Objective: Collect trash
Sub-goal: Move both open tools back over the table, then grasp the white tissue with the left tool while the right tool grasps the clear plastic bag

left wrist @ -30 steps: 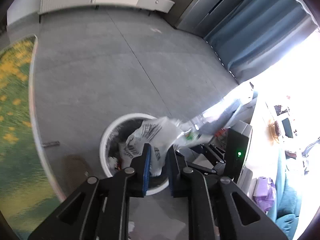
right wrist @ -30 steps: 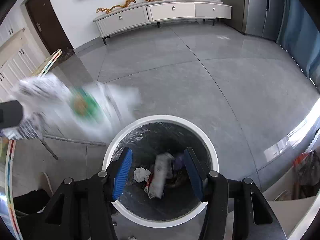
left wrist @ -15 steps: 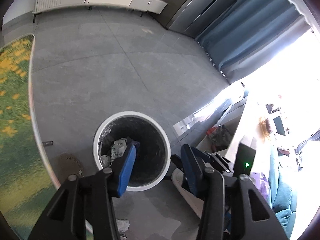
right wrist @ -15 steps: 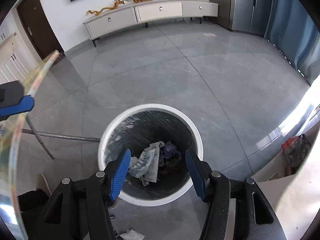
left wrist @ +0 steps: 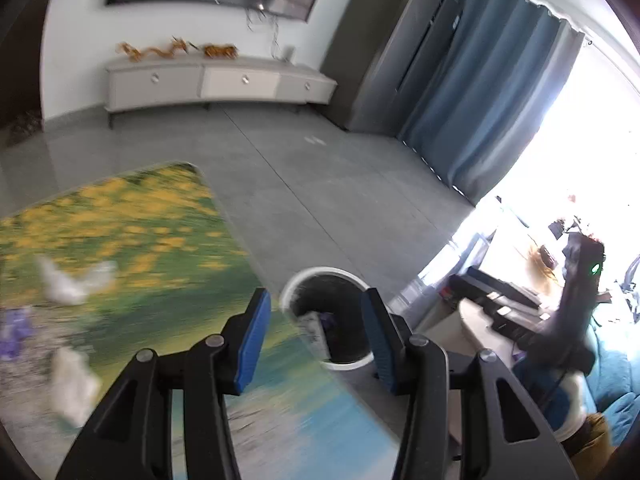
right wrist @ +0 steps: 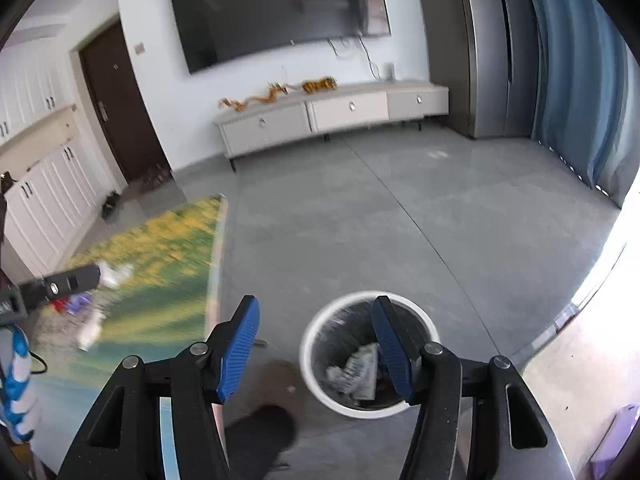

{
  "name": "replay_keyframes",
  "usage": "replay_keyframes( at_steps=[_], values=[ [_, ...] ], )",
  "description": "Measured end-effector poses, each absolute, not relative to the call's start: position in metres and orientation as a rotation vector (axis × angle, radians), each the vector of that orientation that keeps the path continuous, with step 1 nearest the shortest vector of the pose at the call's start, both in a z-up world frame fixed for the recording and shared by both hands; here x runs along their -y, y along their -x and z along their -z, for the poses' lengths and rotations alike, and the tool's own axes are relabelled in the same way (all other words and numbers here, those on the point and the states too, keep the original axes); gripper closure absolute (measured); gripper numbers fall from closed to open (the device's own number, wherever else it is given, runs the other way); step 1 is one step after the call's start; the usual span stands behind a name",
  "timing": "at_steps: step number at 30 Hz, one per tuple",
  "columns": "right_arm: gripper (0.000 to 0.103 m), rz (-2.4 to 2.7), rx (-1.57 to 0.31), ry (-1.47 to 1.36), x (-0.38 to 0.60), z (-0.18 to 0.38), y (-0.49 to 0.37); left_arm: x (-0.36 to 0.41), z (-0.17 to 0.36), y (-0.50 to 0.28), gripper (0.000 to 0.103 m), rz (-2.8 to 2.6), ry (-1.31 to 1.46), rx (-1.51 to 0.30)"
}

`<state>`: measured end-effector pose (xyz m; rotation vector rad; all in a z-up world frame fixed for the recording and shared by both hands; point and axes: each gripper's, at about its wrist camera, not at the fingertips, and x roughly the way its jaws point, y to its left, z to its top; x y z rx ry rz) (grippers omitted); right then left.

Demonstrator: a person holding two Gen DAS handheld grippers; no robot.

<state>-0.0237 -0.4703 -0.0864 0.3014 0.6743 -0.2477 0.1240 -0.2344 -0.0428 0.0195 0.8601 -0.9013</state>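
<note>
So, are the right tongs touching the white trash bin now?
Apart. The right wrist view shows the right tongs open and empty above the trash bin, which stands on the floor well below them.

Wall television (right wrist: 280, 28) above low white sideboard (right wrist: 332, 116), blue curtains (left wrist: 492, 108)

Window glare right, motion blur, fisheye

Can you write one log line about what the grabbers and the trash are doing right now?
left gripper: open, empty | right gripper: open, empty | bin: holds wrappers | table: trash left
</note>
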Motion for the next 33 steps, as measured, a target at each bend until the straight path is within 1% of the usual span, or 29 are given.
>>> replay_keyframes(
  at_steps=[4,10,13,18,22,28,30,31,32,33],
  values=[
    [0.047,0.227,-0.632,-0.283,0.434,0.059,0.026,0.161,0.034,-0.127,0.058,0.835,0.001,-0.802],
    [0.046,0.162,-0.598,-0.251,0.382,0.032,0.012,0.064,0.041,-0.139,0.058,0.732,0.038,-0.776],
    [0.046,0.122,-0.595,-0.231,0.357,0.028,0.003,0.024,0.047,-0.141,0.058,0.677,0.046,-0.772],
    [0.046,0.052,-0.606,-0.199,0.328,0.029,-0.013,-0.022,0.062,-0.146,0.058,0.632,0.069,-0.792],
    [0.046,0.01,-0.632,-0.173,0.312,0.036,-0.028,-0.03,0.072,-0.149,0.058,0.637,0.07,-0.815],
    [0.047,-0.03,-0.679,-0.157,0.301,0.052,-0.052,-0.002,0.092,-0.152,0.057,0.71,0.013,-0.86],
    [0.046,-0.043,-0.695,-0.151,0.298,0.058,-0.06,0.011,0.101,-0.153,0.055,0.724,-0.025,-0.877],
    [0.046,-0.051,-0.705,-0.148,0.297,0.061,-0.065,0.017,0.106,-0.155,0.051,0.73,-0.042,-0.885],
    [0.046,-0.058,-0.717,-0.144,0.296,0.065,-0.07,0.022,0.112,-0.158,0.049,0.735,-0.056,-0.894],
    [0.046,-0.066,-0.726,-0.139,0.295,0.069,-0.075,0.026,0.117,-0.16,0.049,0.738,-0.065,-0.902]
  ],
)
